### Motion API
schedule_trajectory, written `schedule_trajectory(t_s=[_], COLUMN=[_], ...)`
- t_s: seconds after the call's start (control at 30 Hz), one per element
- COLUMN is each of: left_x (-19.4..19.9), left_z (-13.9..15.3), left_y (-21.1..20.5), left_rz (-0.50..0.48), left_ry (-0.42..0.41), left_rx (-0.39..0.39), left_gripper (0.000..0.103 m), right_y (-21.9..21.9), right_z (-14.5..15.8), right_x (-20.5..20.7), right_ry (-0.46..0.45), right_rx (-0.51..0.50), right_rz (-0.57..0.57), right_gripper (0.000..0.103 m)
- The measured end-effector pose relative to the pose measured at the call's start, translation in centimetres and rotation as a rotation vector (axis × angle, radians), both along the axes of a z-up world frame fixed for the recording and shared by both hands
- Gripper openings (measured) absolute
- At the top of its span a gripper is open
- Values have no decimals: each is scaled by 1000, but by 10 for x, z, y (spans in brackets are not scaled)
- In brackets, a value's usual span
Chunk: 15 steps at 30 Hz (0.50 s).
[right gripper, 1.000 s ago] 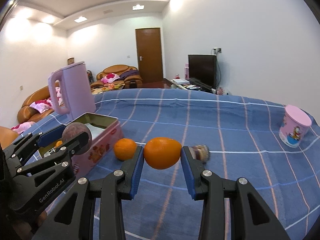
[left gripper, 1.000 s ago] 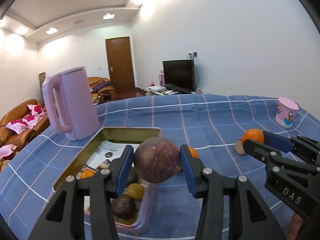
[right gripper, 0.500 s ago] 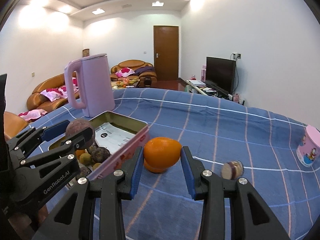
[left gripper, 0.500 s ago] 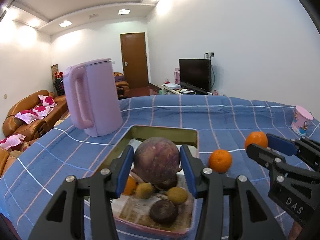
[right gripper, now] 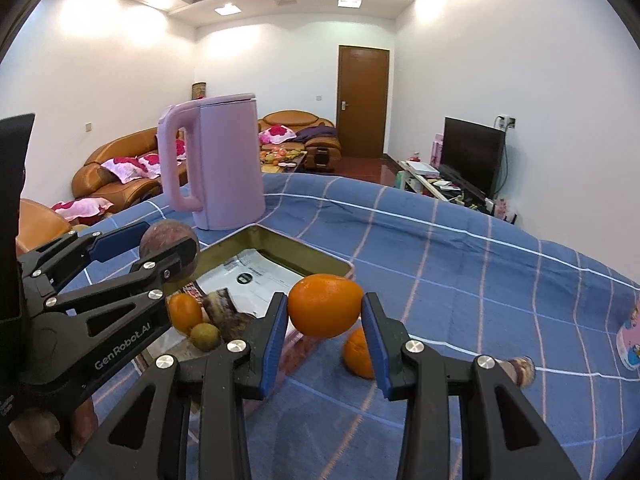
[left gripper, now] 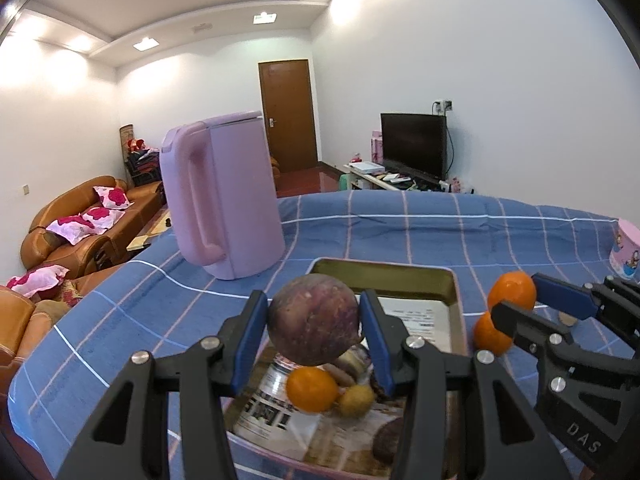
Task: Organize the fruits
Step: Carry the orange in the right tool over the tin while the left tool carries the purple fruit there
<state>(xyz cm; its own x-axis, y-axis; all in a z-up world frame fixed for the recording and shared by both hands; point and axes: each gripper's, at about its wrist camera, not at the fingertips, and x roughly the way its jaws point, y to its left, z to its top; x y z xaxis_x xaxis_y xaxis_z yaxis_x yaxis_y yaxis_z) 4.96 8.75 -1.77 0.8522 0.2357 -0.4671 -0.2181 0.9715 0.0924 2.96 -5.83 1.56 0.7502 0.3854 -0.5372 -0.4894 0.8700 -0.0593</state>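
Both grippers are holding fruit over and beside the open tin box.

The left gripper (left gripper: 314,330) is clamping a round, dull purple-brown fruit (left gripper: 314,320) between its blue pads, jaws partly closed, hanging above the tin box (left gripper: 384,276), a rectangular metal box lined with printed paper. The right gripper (right gripper: 325,314) is gripping a smooth, glossy orange (right gripper: 325,311) at the box's near right corner. The left wrist view is showing the box's inside: a small orange fruit (left gripper: 312,389), a yellowish one (left gripper: 356,400) and dark, rough ones. Only the right wrist view is showing a cut brown piece (right gripper: 520,370) lying on the checked blue cloth (right gripper: 460,280), right of a loose orange (right gripper: 358,354). A matte pink kettle (right gripper: 222,168) is standing upright beyond the box.
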Motion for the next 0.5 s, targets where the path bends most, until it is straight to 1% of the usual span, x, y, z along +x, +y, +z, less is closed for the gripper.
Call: schedule_trajectory(t_s=[0.3,0.5], left_x=[20,27], left_z=[-9,-11], left_y=[26,31], left_rz=[30,34], left_ry=[67,82], left_rx=[-1,3], left_gripper=[49,49], right_y=[28,41], right_z=[-9,-18], right_x=[16,21], right_ry=[33,55], right_rx=[-21,-41], right_rz=[35,51], right_gripper=[40,40])
